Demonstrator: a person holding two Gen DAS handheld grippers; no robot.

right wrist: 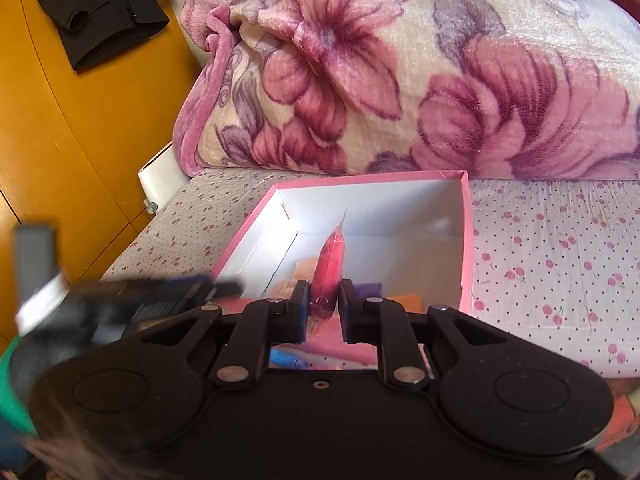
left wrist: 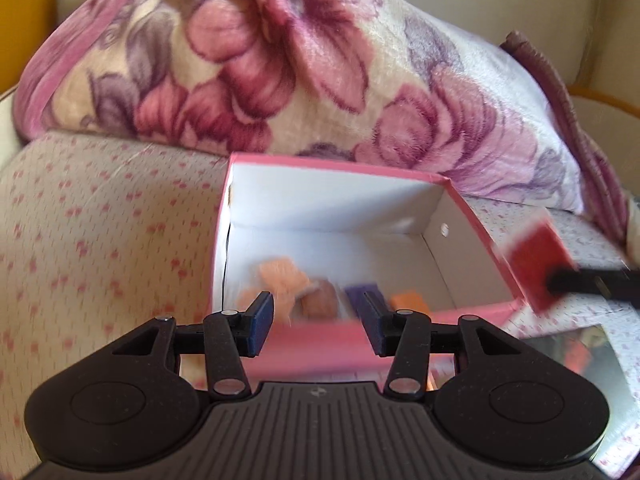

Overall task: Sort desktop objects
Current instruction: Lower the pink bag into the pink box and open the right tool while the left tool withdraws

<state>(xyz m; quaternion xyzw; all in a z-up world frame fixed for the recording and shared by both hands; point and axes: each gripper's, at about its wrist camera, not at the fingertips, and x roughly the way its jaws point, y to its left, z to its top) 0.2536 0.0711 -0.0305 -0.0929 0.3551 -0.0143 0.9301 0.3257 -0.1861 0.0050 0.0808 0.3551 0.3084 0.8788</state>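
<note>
A pink box (left wrist: 476,220) with a white inside lies open on the bed; it also shows in the right wrist view (right wrist: 466,240). Inside it lie an orange cloth item (left wrist: 280,276), a brown item (left wrist: 320,300), a purple item (left wrist: 360,292) and an orange block (left wrist: 410,300). My left gripper (left wrist: 316,320) is open and empty at the box's near edge. My right gripper (right wrist: 325,312) is shut on a red packet (right wrist: 330,264), held edge-on over the box. In the left wrist view the red packet (left wrist: 536,260) shows blurred at the box's right wall.
A folded floral blanket (left wrist: 300,60) lies behind the box on the cherry-print sheet (right wrist: 560,260). An orange cabinet (right wrist: 80,120) with a black coat (right wrist: 100,4) stands at the left. A clear packet (left wrist: 580,356) lies at the right. The blurred left gripper (right wrist: 140,296) crosses the right wrist view.
</note>
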